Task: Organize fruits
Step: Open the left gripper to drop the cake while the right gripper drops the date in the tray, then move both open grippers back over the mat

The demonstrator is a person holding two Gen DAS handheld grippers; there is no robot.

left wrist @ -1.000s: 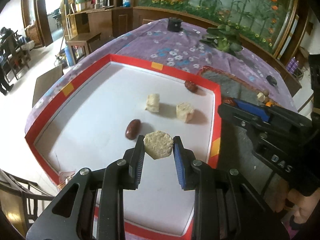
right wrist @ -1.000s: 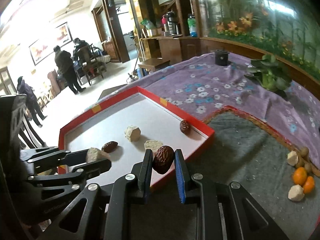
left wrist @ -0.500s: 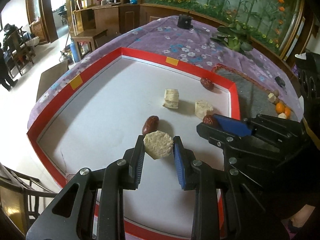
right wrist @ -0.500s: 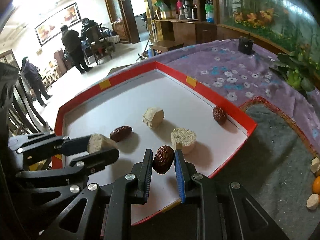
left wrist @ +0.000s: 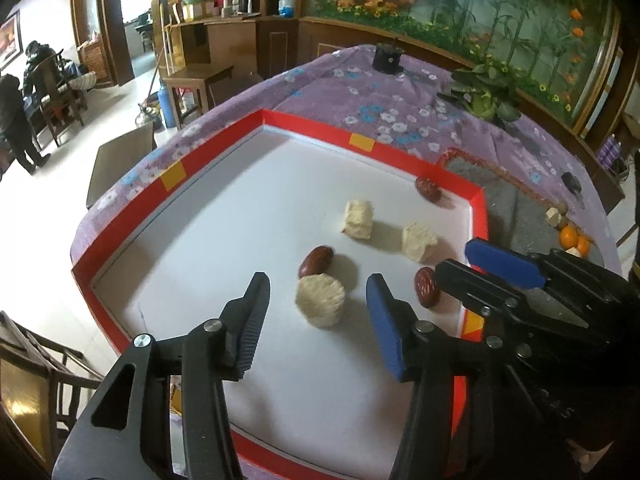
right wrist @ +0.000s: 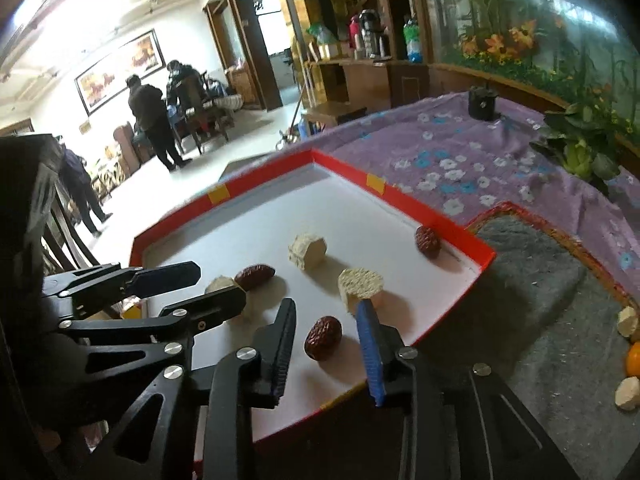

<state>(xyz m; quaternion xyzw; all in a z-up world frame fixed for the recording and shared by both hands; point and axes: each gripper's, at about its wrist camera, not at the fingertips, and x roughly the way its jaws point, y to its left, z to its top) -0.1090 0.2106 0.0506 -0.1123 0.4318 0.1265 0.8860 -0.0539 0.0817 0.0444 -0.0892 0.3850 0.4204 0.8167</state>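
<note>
1. Tray [left wrist: 400, 148], red-rimmed with a white floor, sits on a purple flowered cloth [left wrist: 380, 92]; a grey mat [right wrist: 532, 280] lies just beside it.
2. Left gripper [left wrist: 316, 296] is opening; a pale round slice [left wrist: 320, 300] lies on the tray floor between its jaws, and neither pad touches it.
3. Right gripper [right wrist: 324, 336] is opening too; a date [right wrist: 323, 338] rests on the tray between its jaws, clear of both pads.
4. Two more dates [left wrist: 316, 260] [left wrist: 428, 189] and two pale chunks [left wrist: 358, 219] [left wrist: 418, 242] lie farther in on the tray.
5. Oranges [left wrist: 569, 237], perhaps two, and a few pale pieces [right wrist: 627, 394] sit on the mat's far edge.
</note>
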